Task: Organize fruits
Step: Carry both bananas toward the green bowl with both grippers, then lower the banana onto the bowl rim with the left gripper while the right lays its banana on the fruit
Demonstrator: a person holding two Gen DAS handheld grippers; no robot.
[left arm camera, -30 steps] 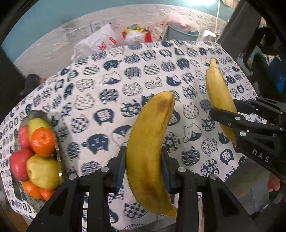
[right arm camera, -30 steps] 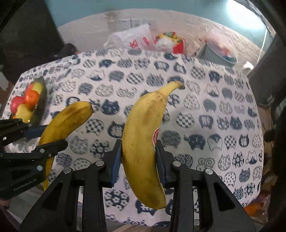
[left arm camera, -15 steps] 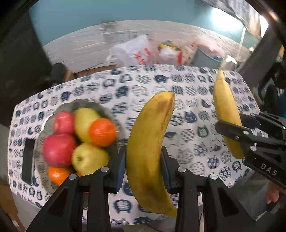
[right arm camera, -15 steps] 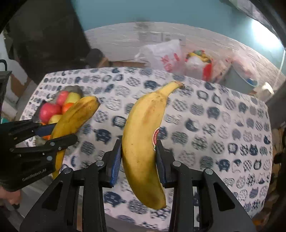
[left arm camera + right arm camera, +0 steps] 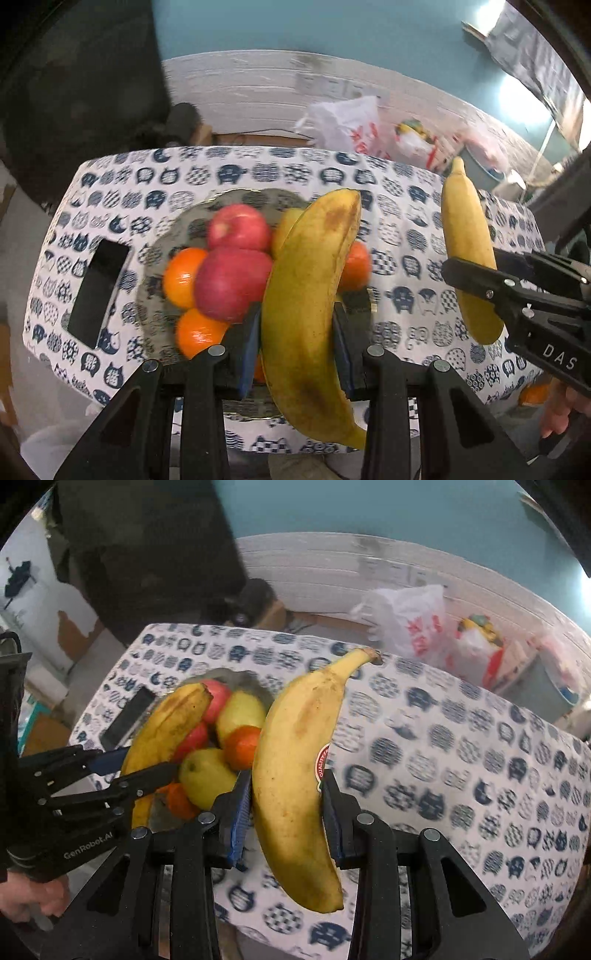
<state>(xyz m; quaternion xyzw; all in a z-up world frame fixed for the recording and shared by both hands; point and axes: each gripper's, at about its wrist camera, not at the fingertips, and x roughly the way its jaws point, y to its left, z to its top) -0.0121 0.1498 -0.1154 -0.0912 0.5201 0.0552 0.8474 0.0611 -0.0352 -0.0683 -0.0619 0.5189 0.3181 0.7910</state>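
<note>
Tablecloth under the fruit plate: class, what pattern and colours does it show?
The tablecloth is white with dark blue cat-head prints, clearest in the right wrist view.

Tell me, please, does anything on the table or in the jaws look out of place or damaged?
Only a black phone-like slab lying beside the fruit plate. The left-held banana has brown bruising; otherwise nothing stands out.

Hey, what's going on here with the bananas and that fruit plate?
A person holds a banana in each hand-held gripper. The left hand-held gripper clamps a browner banana over the plate of apples, oranges and pears. The right hand-held gripper clamps a stickered banana beside it, above the cat-print tablecloth.
</note>
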